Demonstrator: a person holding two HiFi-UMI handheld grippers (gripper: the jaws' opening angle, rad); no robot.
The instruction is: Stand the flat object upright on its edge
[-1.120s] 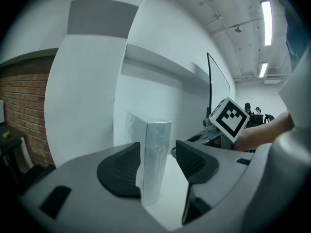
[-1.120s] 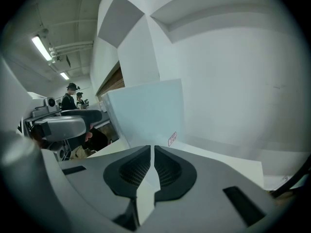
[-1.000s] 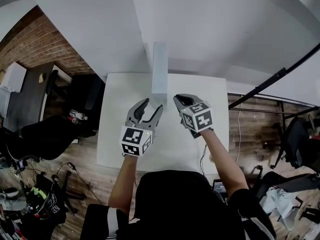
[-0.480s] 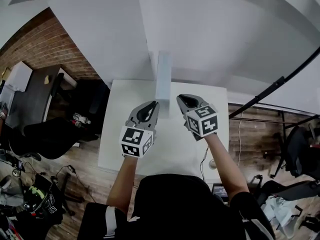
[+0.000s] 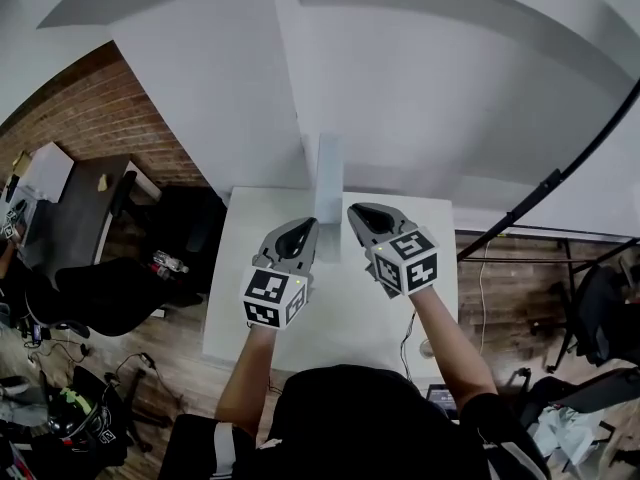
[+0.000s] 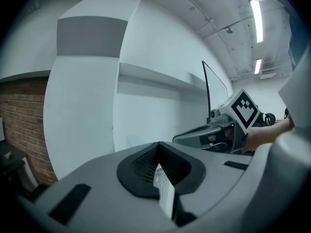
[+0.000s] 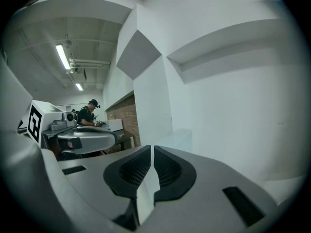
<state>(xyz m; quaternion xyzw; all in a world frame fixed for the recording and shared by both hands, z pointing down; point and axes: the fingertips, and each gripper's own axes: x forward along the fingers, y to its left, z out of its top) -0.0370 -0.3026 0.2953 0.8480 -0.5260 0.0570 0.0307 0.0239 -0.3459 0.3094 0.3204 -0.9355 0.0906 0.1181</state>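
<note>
The flat object (image 5: 328, 190) is a pale grey slab that stands upright on its narrow edge at the back of the white table (image 5: 250, 298), close to the wall. My left gripper (image 5: 303, 234) is just left of the slab's base, shut with nothing between its fingers. My right gripper (image 5: 360, 217) is just right of the slab, also shut and empty. In the left gripper view the closed left gripper (image 6: 158, 152) points at the wall, with the right gripper (image 6: 214, 136) beside it. In the right gripper view the closed right gripper (image 7: 153, 152) faces a faint pale block (image 7: 177, 137), perhaps the slab.
A white wall with a square column (image 5: 290, 98) rises right behind the table. Dark office chairs (image 5: 110, 293) and a desk (image 5: 75, 203) stand to the left on the wooden floor. A black slanted pole (image 5: 545, 190) runs at the right. A person (image 7: 90, 113) works far off.
The left gripper's jaws have gone from wide open to shut, with nothing in them. Both grippers have crept a little closer to the slab. The slab still stands upright.
</note>
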